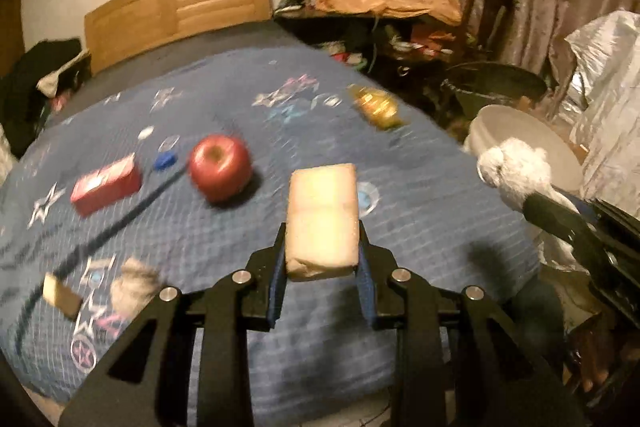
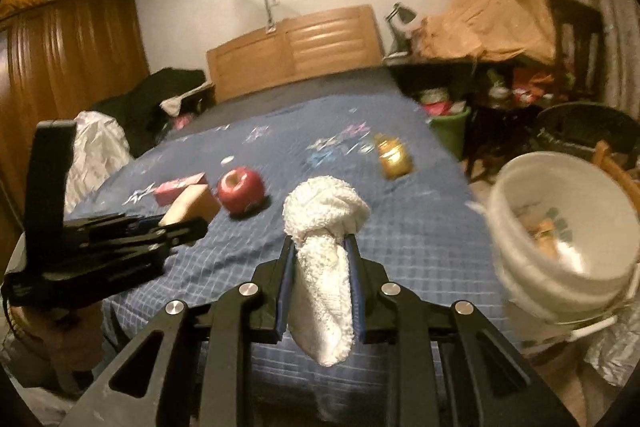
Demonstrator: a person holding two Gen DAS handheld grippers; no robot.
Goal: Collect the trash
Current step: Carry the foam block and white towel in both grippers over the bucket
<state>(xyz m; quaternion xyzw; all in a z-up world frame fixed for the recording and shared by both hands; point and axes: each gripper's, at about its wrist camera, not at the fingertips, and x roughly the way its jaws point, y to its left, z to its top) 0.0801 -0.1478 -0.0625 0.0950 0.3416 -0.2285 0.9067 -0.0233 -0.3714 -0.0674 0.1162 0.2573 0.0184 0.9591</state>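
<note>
My left gripper point(image 1: 322, 239) is shut on a pale tan wrapped block point(image 1: 323, 215), held above the blue bedspread point(image 1: 420, 227). The same left gripper point(image 2: 182, 225) with the block point(image 2: 192, 205) shows at the left of the right wrist view. My right gripper point(image 2: 320, 247) is shut on a white crumpled towel wad point(image 2: 324, 267), which hangs down between the jaws; that wad point(image 1: 516, 167) and the right gripper point(image 1: 532, 205) also appear at the right edge of the left wrist view. A white bucket point(image 2: 516, 235) with scraps inside stands beside the bed at right.
On the bed lie a red apple point(image 1: 220, 167), a red box point(image 1: 106, 185), a blue cap point(image 1: 164, 161), a gold foil wrapper point(image 1: 378, 107), a small tan piece point(image 1: 60, 295) and a fluffy wad point(image 1: 134, 279). A black bin point(image 2: 584, 127) and cluttered desk stand at right.
</note>
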